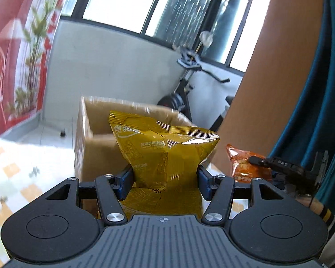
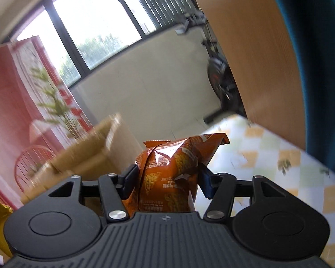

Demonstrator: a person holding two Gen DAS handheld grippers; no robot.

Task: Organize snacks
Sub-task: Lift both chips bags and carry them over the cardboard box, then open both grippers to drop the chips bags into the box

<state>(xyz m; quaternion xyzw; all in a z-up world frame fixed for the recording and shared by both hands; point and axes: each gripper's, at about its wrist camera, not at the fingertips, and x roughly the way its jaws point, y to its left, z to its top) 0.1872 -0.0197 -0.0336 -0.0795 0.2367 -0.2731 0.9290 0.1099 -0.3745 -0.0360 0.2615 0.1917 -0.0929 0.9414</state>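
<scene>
The yellow bag (image 1: 165,154) sits upright between the two fingers of the left gripper (image 1: 165,178), pinched at its lower half so the foil creases inward at both pads. The fingers stand partly apart, about as wide as the squeezed bag, and both press on it; the bag's crimped top flares out above them. It is off the table, held in front of the box (image 1: 93,134).

The orange bag (image 2: 169,174) is gripped the same way by the right gripper (image 2: 166,183). Its fingers (image 2: 128,181) stand at a middling width and bear on the bag's sides, the foil bulging above them and its sealed end tilting up to the right. From the left camera this bag (image 1: 241,163) shows just to the right of the yellow one, with a black finger of the right gripper across it.

The box is open-topped brown cardboard, standing on the table (image 2: 268,156) just behind the yellow bag; in the right camera it lies to the left of the orange bag, blurred. What is inside it cannot be told. The table wears a cloth checked in pale orange, green and white.

Beyond stand a pale low wall under dark-framed windows, an exercise bike (image 1: 185,93) by the wall, and a red screen (image 1: 15,55) painted with bamboo on the left. A tan panel (image 1: 268,78) and a teal curtain (image 1: 319,89) close off the right side.
</scene>
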